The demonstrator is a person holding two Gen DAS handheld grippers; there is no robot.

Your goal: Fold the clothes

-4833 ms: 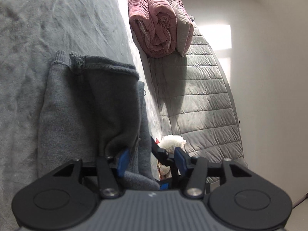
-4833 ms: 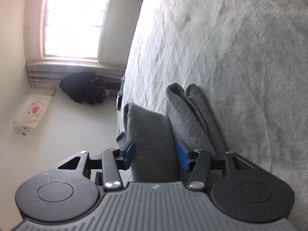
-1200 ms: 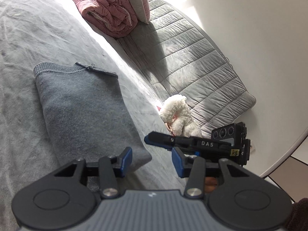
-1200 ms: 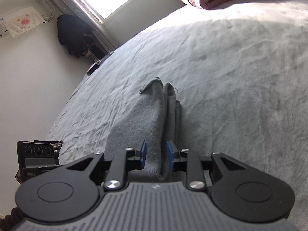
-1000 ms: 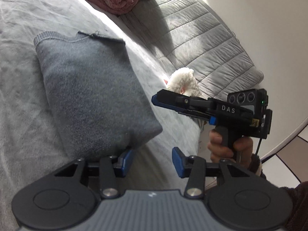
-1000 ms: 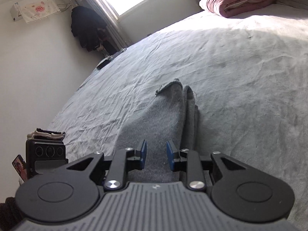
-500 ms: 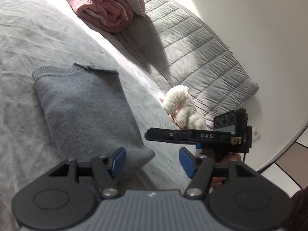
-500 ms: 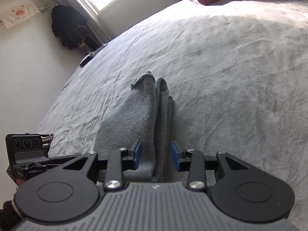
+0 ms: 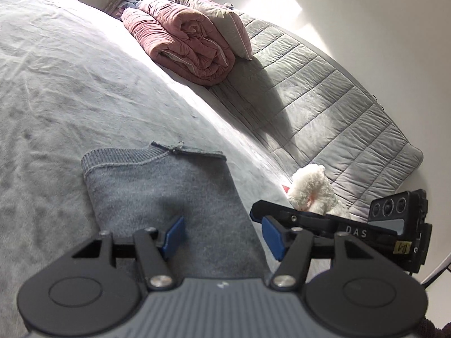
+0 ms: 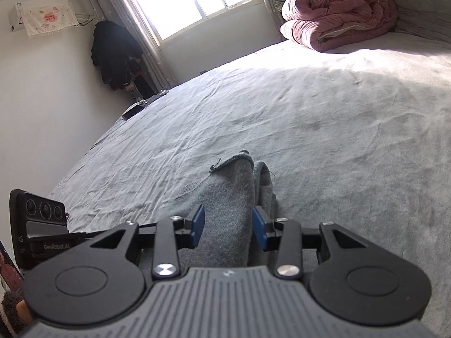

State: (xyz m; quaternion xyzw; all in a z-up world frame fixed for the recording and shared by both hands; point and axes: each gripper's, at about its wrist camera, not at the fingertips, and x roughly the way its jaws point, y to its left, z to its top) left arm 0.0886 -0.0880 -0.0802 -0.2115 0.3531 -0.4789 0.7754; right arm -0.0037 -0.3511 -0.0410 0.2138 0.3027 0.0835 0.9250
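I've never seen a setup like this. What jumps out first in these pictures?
The folded grey knit sweater lies on the grey bedspread, just ahead of both open grippers, left and right. A rolled pink quilt sits at the sunlit headboard end, with a fluffy white plush toy beside the bed.

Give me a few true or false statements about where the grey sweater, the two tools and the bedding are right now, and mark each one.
1. The folded grey knit sweater lies on the grey bed sheet. True.
2. The left tool is clamped on the sweater. False: its jaws are open and hold nothing.
3. The rolled pink quilt sits near the quilted grey headboard. True.
4. The right tool is shut tight. False: its jaws stand open, with the sweater's edge between them.
5. The white plush toy rests on top of the sweater. False: it sits off the side of the bed.
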